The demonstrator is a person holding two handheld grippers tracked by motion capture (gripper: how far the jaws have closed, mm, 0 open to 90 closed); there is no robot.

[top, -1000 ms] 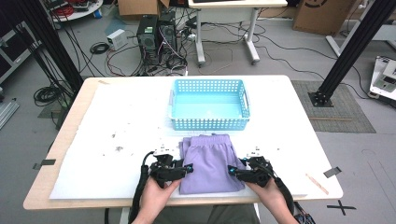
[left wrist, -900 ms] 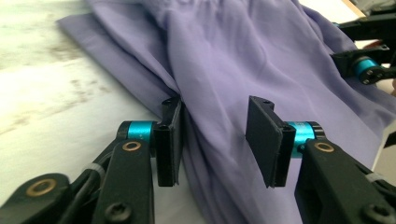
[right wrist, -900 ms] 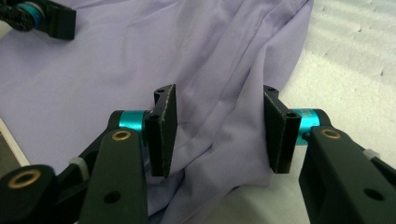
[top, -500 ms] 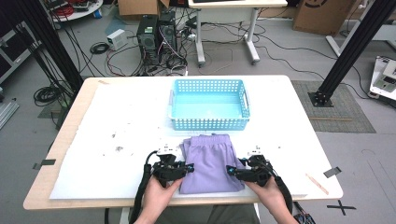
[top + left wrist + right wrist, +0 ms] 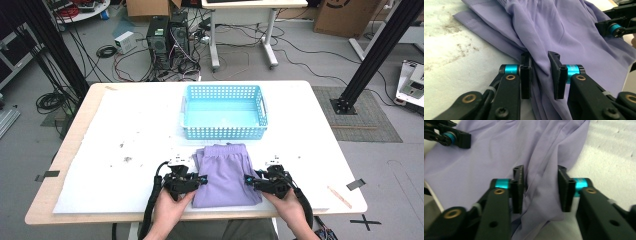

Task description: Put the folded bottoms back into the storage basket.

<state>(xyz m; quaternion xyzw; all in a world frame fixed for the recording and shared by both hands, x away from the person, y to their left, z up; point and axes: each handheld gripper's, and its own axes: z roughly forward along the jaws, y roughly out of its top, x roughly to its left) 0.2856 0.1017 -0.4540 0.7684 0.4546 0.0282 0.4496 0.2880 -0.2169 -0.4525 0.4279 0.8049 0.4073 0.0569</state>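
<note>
A lilac garment (image 5: 226, 174) lies folded flat near the table's front edge, its gathered waistband towards the basket. My left gripper (image 5: 201, 180) sits at the garment's left edge and my right gripper (image 5: 248, 181) at its right edge, both low on the table. In the left gripper view the cloth (image 5: 564, 37) bunches up between the jaws of the left gripper (image 5: 540, 72), which stand open with a narrow gap. In the right gripper view the right gripper (image 5: 541, 187) stands wider open over a ridge of the cloth (image 5: 499, 152).
A light blue plastic basket (image 5: 224, 131) stands just behind the garment, nothing in it. The white table cover (image 5: 125, 135) has small dark specks at the left. A strip of tape (image 5: 355, 184) and a thin stick (image 5: 339, 196) lie by the right front corner.
</note>
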